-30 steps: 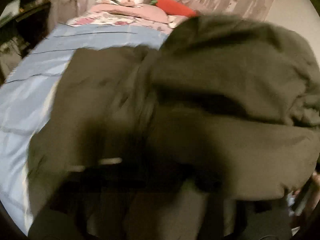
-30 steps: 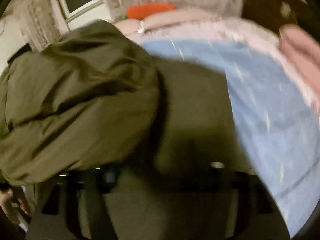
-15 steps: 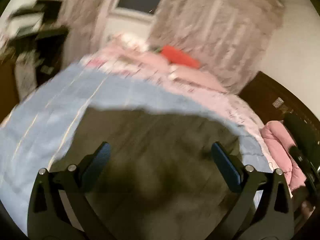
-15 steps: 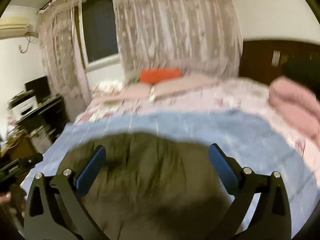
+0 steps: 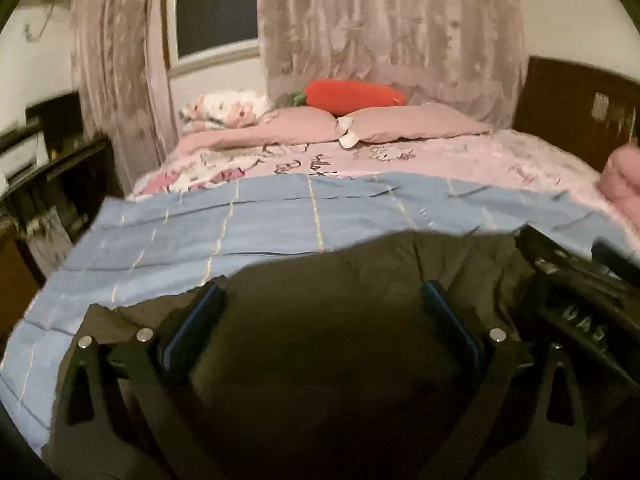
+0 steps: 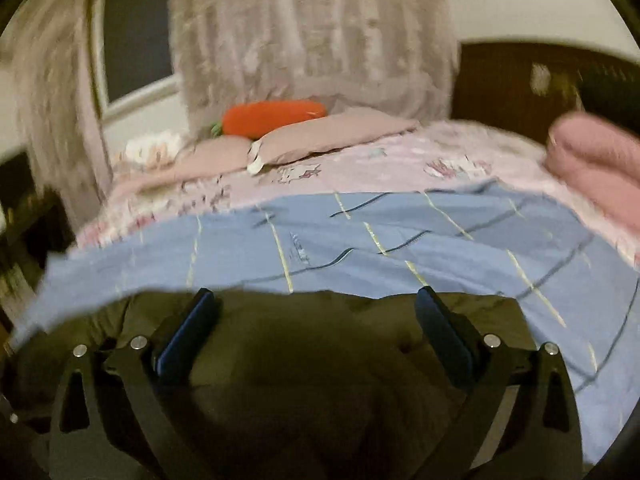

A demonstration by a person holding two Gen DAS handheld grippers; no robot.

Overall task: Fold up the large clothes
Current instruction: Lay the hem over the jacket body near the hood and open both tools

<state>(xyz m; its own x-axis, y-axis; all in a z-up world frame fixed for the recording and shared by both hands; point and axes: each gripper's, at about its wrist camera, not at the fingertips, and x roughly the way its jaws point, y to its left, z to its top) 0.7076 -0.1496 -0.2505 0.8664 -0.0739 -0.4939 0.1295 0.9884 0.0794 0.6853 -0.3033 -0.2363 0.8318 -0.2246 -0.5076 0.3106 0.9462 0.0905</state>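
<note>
a second ago both grippers were buried under a lifted bulk of the dark olive garment; since then that bulk has dropped flat onto the blue checked sheet at the near end of the bed, and both cameras have tipped up toward the pillows and red plush carrot. the left gripper and right gripper hover over the cloth, jaws spread wide, grasping nothing. the fold looks just laid, judging by its straight far edge. to do the next step well, each gripper should probably seek an outer edge, pinch only the top layer, and lift evenly so the folded part keeps square.
</note>
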